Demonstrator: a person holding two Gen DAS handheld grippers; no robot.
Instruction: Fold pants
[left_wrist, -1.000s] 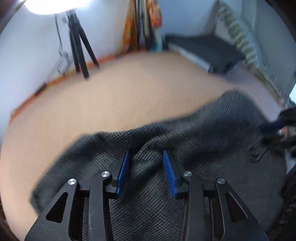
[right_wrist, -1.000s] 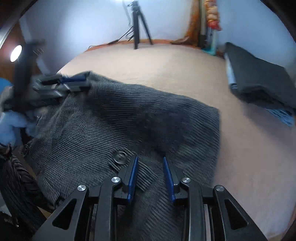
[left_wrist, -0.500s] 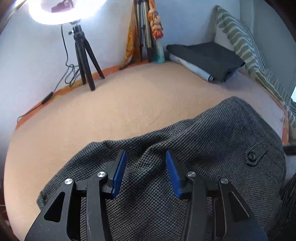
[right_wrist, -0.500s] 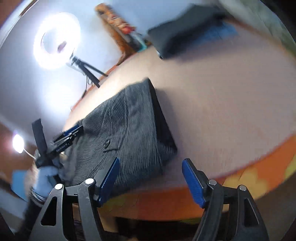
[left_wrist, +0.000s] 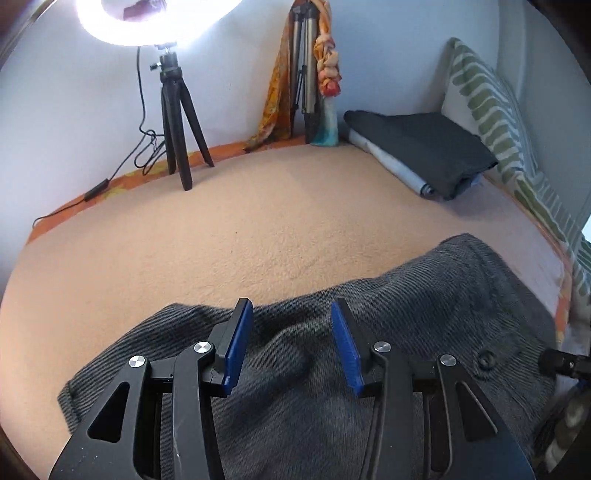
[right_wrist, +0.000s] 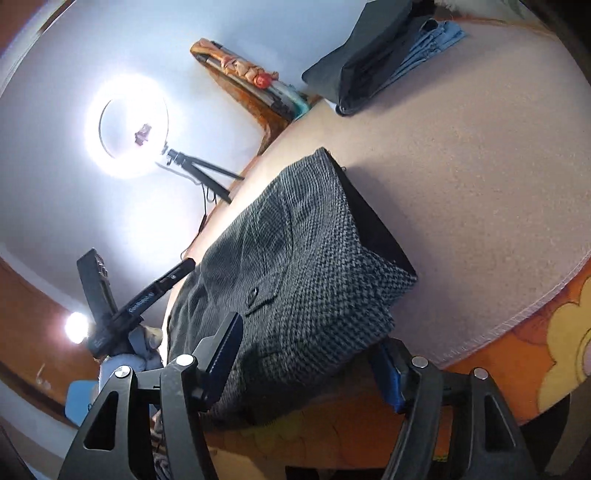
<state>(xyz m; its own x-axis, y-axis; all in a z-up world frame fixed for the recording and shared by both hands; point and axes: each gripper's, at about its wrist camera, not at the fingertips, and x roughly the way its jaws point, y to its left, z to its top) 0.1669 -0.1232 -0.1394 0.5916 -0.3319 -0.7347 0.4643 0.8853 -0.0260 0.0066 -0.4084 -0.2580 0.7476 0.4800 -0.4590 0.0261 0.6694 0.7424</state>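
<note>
On the peach blanket (left_wrist: 258, 236), toward six o'clock in both views, the grey woven pants (right_wrist: 306, 273) are seen folded, thick, soft and floppy. Its corner at five o'clock is straddled by the closing right gripper (right_wrist: 310, 354), pads not yet pressing; the left gripper (left_wrist: 293, 347) is held narrowly open over a ridge, gripping nothing. A hold at the doubled edge is judged best, since thick layers may slip apart.

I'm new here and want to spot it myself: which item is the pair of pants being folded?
Start at the wide peach bed cover. The pants lie at its near edge, partly hanging over the side. Unlike the plain dark folded pile by the striped pillow, they are grey houndstooth weave with a buttoned pocket flap.
</note>
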